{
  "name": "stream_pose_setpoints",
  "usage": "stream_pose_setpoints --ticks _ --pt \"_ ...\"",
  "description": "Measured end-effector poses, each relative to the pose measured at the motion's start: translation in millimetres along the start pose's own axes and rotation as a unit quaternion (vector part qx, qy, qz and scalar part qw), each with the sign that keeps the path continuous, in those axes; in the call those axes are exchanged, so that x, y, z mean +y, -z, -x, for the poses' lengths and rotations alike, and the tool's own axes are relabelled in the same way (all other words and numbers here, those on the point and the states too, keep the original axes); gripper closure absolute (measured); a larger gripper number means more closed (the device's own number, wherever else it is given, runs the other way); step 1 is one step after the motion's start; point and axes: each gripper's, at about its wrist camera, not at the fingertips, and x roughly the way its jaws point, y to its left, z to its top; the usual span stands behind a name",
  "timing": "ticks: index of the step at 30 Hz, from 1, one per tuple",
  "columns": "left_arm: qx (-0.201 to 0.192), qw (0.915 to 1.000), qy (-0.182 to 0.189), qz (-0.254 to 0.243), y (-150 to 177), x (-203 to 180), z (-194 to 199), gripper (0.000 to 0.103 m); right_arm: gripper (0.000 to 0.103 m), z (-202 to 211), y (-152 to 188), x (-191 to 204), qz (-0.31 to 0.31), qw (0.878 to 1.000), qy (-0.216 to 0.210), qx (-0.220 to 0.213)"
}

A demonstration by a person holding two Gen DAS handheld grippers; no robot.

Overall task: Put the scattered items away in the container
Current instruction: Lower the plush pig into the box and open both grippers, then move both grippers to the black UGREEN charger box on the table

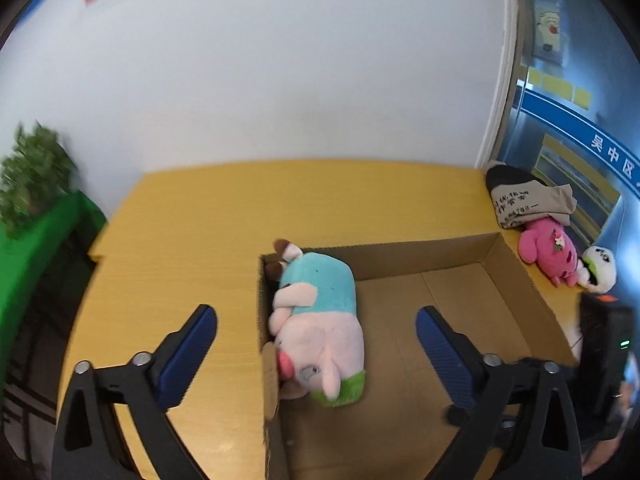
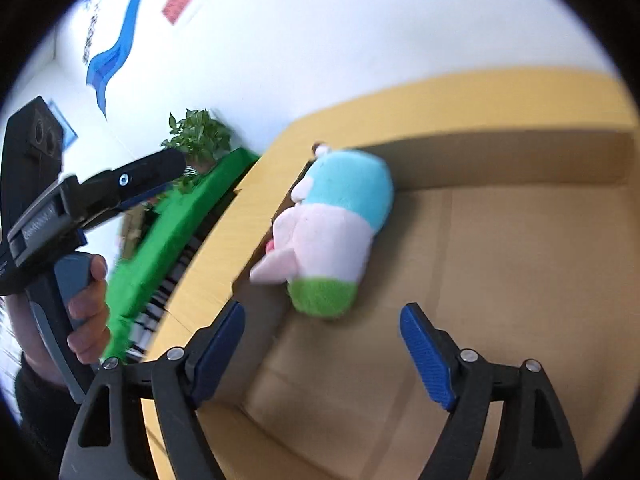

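1. The left gripper (image 1: pixel 316 354) stands wide, nothing between its blue pads, which hang above the left wall of the cardboard box (image 1: pixel 516 276).
2. The right gripper (image 2: pixel 322 350) is also spread wide and holds nothing; its own view is blurred, so fine detail is lost.
3. A pastel plush toy (image 1: pixel 320 324), blue, pink and green, lies inside the box against the left wall; its face is turned down and hard to read.
4. The box's near end is cut off by the bottom edge in both views, so its full extent cannot be told.
5. On the yellow counter (image 1: pixel 192 216), beyond the box's right wall, lie a pink plush (image 1: pixel 548 248), a white and green plush (image 1: pixel 600 268) and a grey printed cloth item (image 1: pixel 520 200); these overlap, and the dark part behind the cloth is unclear.
6. In the right wrist view a hand (image 2: pixel 86 308) grips the other gripper's handle at the left; the arm is cut off.
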Motion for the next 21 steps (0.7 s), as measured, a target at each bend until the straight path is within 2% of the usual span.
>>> stream_pose_setpoints --ticks 3,5,6,9,12,21 --pt "-0.034 0.9991 -0.025 -0.01 33.7 -22.4 34.5 0.0 0.023 36.5 16.5 8.8 0.055 0.996 0.071 -0.019" --pt "-0.047 0.9983 -0.034 -0.003 58.4 -35.1 50.3 0.0 0.023 68.2 47.6 4.8 0.062 0.992 0.108 -0.029" --pt "-0.049 0.9983 -0.033 0.004 69.1 -40.6 55.9 0.0 0.023 86.4 62.9 0.0 0.061 0.991 0.118 -0.031" --pt "-0.045 0.9985 -0.018 0.027 97.8 -53.3 67.9 0.0 0.023 106.4 89.3 -1.7 0.069 0.986 0.147 -0.04" --pt "-0.049 0.9981 -0.021 0.032 109.4 -62.4 79.0 0.0 0.023 108.3 95.8 -0.4 0.08 0.982 0.164 -0.052" --pt "-0.088 0.9957 -0.014 0.024 110.1 -90.2 123.9 0.0 0.023 127.2 98.1 3.2 0.094 0.979 0.161 -0.083"
